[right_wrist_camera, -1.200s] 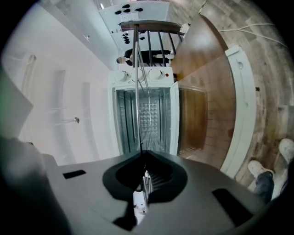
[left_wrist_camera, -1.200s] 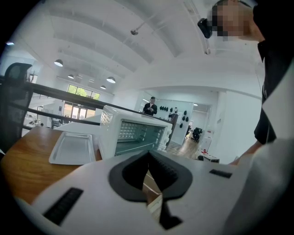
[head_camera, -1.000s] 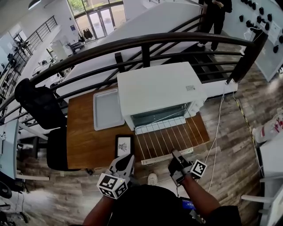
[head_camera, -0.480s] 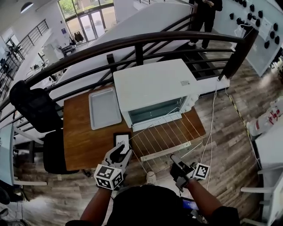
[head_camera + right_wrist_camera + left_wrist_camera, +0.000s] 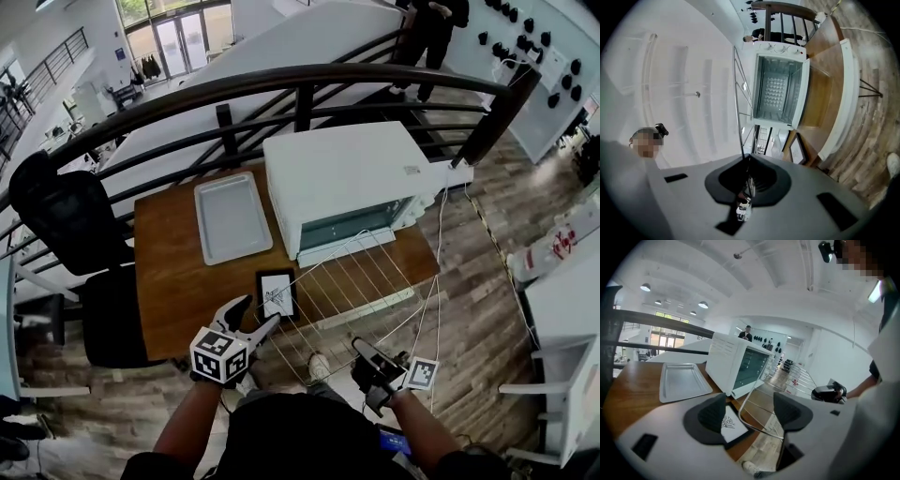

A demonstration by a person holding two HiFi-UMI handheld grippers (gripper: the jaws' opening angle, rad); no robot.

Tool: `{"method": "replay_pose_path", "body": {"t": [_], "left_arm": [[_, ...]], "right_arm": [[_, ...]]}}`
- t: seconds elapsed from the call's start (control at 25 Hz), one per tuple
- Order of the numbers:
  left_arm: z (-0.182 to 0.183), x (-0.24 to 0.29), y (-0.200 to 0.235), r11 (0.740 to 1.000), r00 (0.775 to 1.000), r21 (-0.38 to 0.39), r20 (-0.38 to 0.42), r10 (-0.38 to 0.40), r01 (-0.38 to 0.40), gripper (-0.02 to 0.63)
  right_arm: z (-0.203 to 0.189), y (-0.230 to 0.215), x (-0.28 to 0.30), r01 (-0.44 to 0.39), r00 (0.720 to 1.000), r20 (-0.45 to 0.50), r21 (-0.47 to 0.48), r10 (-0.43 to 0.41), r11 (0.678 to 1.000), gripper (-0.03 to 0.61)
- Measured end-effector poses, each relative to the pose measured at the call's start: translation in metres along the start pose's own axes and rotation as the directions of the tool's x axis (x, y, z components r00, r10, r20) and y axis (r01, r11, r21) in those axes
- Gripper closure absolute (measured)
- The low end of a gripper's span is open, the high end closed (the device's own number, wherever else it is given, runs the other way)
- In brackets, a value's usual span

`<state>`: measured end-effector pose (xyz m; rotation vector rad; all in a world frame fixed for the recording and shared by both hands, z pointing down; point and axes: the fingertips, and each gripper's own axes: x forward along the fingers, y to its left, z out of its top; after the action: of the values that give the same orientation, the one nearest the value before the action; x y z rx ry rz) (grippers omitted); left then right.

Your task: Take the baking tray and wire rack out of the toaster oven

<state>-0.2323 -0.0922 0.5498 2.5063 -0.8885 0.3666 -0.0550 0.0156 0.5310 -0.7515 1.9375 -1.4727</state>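
— Where does the head view sit?
— High above the brown wooden table (image 5: 178, 281), facing steeply down. The white box-shaped toaster oven (image 5: 352, 178) lies at one o'clock.
— And the gripper views?
— Left: low, close, the oven at twelve. Right: rolled sideways, facing its open mouth at twelve. All three share the oven and the silver wire rack (image 5: 361, 286).

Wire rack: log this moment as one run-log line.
wire rack: out of toaster oven | right gripper: shut on wire rack | left gripper: just opened, rack edge between fingers, ungripped | baking tray: on table
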Motion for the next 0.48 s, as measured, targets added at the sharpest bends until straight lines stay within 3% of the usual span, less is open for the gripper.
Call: {"method": "replay_pose_path", "body": {"t": [0.48], "left_arm": [[-0.043,-0.076,0.068,0.991,0.988,-0.059,-0.096,-0.122,0.117,0.285]], "right_arm": [[-0.088,-0.009,0.094,0.017,0.994,-0.107,-0.021,-0.019,1.000,0.581]]}}
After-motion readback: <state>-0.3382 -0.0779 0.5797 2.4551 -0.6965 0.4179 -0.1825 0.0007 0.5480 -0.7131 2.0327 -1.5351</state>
